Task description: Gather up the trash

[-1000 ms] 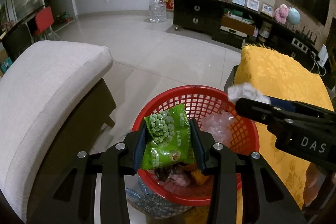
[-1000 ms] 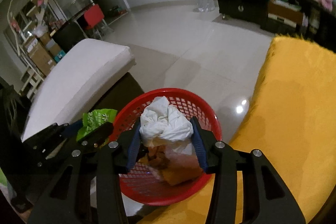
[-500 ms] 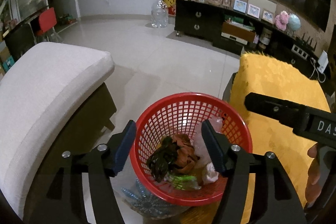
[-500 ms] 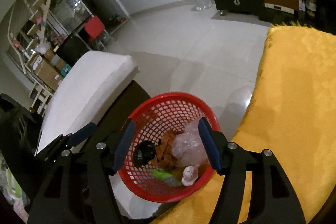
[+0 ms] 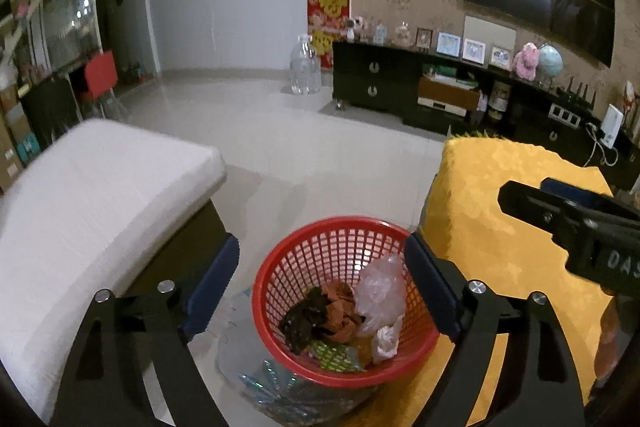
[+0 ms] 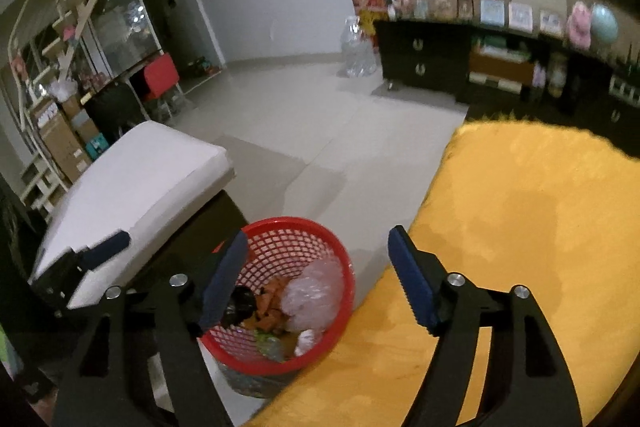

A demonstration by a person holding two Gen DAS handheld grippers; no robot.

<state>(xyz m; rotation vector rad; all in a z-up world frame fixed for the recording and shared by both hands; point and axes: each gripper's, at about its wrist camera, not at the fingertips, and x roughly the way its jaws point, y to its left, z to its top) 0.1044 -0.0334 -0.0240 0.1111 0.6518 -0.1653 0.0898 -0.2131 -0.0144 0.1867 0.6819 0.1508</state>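
Left wrist view: you are holding the left gripper [image 5: 322, 285] above the red basket [image 5: 280, 291], jaws spread wide, having just been opening, and gripping nothing. Trash is lying inside the basket: a clear plastic bag [image 5: 380, 291], orange scraps [image 5: 340, 311], a dark wrapper [image 5: 298, 323] and a white wad [image 5: 386, 339]. Your right gripper [image 6: 316, 269] is likewise standing wide and empty after opening, hovering over the basket's edge beside the yellow cloth [image 6: 532, 239]. The basket is sitting on the floor between the cloth and a white cushion [image 5: 92, 195].
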